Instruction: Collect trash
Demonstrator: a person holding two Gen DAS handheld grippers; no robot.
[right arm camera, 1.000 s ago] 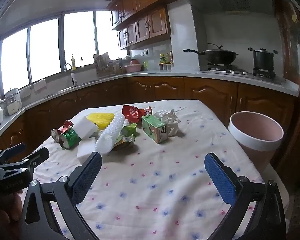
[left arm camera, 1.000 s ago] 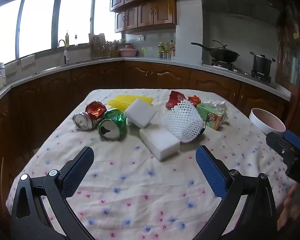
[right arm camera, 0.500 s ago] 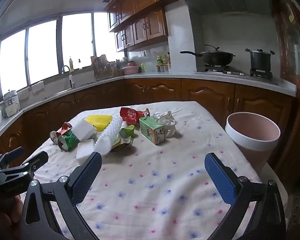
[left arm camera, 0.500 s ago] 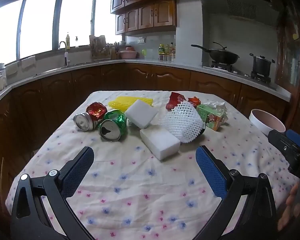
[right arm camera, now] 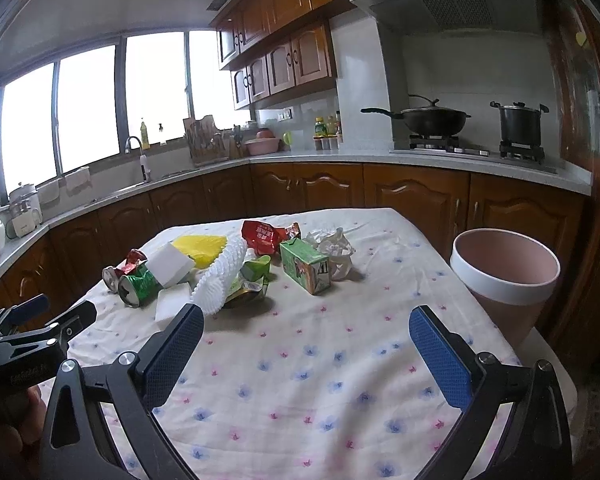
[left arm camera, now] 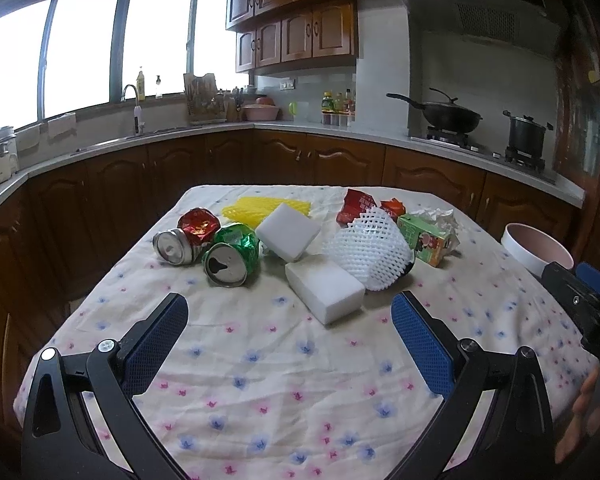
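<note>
Trash lies in a heap at the far half of the table: a crushed green can (left arm camera: 232,256), a red can (left arm camera: 184,234), two white foam blocks (left arm camera: 325,291), a white foam net (left arm camera: 370,252), a green juice carton (right arm camera: 305,266), a red wrapper (right arm camera: 262,236), crumpled paper (right arm camera: 336,250) and a yellow net (left arm camera: 260,210). A pink bin (right arm camera: 504,276) stands off the table's right edge. My left gripper (left arm camera: 290,344) is open and empty, short of the foam blocks. My right gripper (right arm camera: 306,354) is open and empty, short of the carton.
The flowered tablecloth (left arm camera: 280,360) covers the table. Wooden cabinets and a counter with a sink (left arm camera: 134,112), a wok (left arm camera: 448,114) and a pot (left arm camera: 526,132) run round the back. The right gripper's body shows in the left wrist view (left arm camera: 584,304).
Both views have shifted slightly; the trash and bin sit a little farther off and lower in frame. Both grippers stay open and empty.
</note>
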